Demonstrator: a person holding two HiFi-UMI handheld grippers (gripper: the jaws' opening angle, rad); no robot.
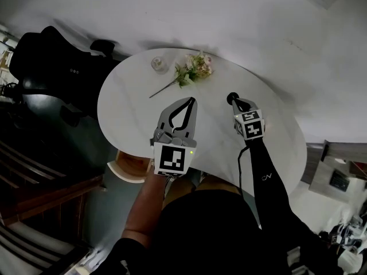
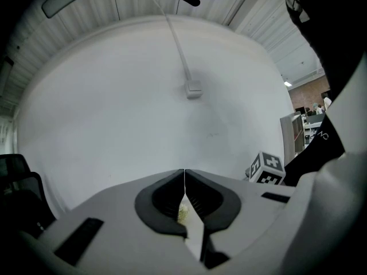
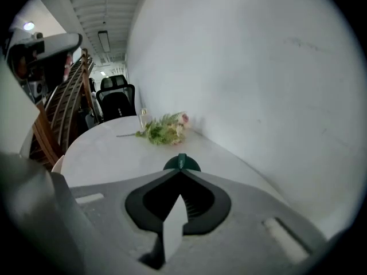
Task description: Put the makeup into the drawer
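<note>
A small dark green round makeup case (image 1: 231, 98) is at the tips of my right gripper (image 1: 237, 103), just above the right part of the white oval table (image 1: 132, 107). In the right gripper view the case (image 3: 182, 164) shows just past the tips, and the jaws of my right gripper (image 3: 181, 174) are pinched together on its near edge. My left gripper (image 1: 191, 101) hovers over the middle of the table, shut with nothing in it. In its own view the left gripper (image 2: 184, 172) faces the white wall. No drawer is in view.
A spray of pink flowers (image 1: 195, 67) and a small glass jar (image 1: 159, 65) lie at the table's far edge by the wall. A black office chair (image 1: 51, 56) stands at the left. A round wooden seat (image 1: 129, 165) sits below the table's near left edge.
</note>
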